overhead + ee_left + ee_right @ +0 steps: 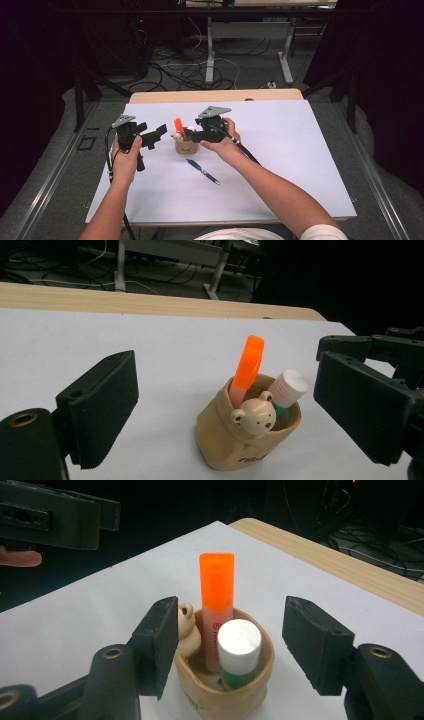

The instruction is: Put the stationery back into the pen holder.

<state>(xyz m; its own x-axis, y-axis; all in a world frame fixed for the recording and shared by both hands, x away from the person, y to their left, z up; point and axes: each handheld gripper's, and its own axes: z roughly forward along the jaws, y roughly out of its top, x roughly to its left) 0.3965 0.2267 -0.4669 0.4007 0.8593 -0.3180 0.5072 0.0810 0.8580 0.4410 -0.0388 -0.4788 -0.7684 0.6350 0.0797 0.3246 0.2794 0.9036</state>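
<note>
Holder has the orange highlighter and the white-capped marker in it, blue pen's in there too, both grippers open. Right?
Not quite: the blue pen lies on the white sheet in front of the holder, as the high view shows. The orange highlighter and white-capped marker are inside; the left gripper and right gripper are open.

**Inspection: handheld grippers and operator's clothing**

Left gripper [159,134]: black body, two flat black jaws with finely ribbed pads [107,407]. A round brass-coloured insert sits in the jaw arm in the left gripper view. A grey three-cornered plate [123,120] is mounted on top. A black cable [108,161] trails from the body.

Right gripper [189,135]: same black build, rectangular jaw pads [316,647], brass-coloured inserts at the jaw arm pivots. Grey three-cornered plate [213,111] on top, showing small dark holes. Black cable [245,150] runs back along the forearm.

Operator: short white sleeve [322,232] at the right arm; forearms bare.
</note>
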